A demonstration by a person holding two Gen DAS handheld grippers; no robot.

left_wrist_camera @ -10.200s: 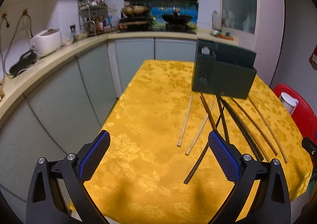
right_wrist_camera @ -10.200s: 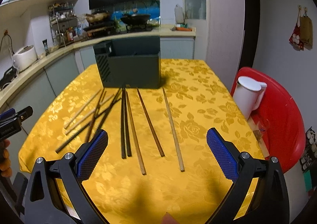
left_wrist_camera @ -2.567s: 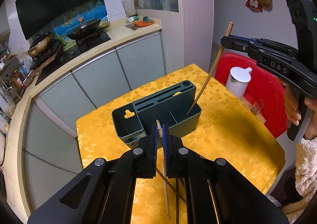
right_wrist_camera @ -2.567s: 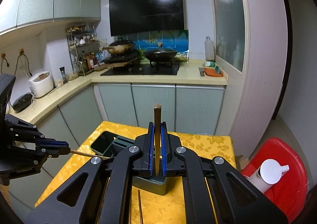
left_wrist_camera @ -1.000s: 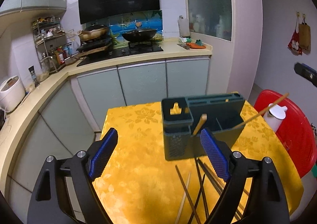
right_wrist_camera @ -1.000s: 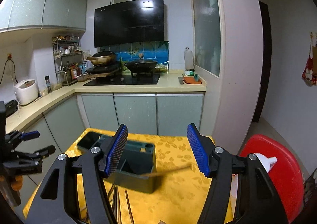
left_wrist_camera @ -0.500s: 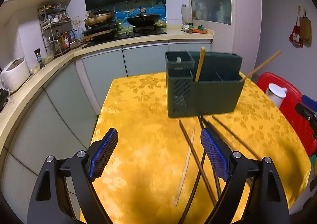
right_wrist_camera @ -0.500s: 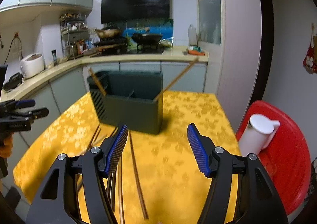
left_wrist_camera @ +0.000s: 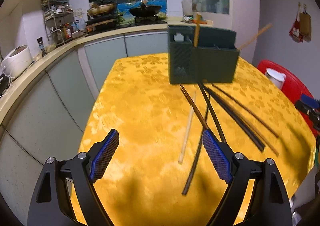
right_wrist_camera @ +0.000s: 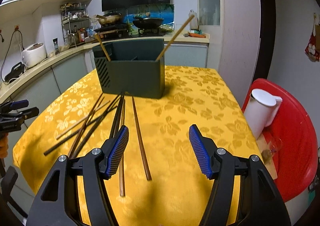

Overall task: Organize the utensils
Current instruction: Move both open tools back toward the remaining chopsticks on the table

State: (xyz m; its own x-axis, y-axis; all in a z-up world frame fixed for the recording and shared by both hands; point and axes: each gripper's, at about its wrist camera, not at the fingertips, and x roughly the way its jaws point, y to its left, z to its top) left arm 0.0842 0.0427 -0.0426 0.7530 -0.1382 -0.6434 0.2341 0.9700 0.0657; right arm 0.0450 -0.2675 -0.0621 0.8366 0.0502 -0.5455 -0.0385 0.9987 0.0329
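Chopsticks before green holder

We've got open counter right of the chopsticks. Holder blocks the far middle, two sticks leaning out its top. Jug crowds the right edge.

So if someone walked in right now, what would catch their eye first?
Probably the bright yellow tablecloth with loose chopsticks scattered before a dark green utensil holder, where two wooden chopsticks already lean. Both open grippers, left gripper and right gripper, frame the foreground.
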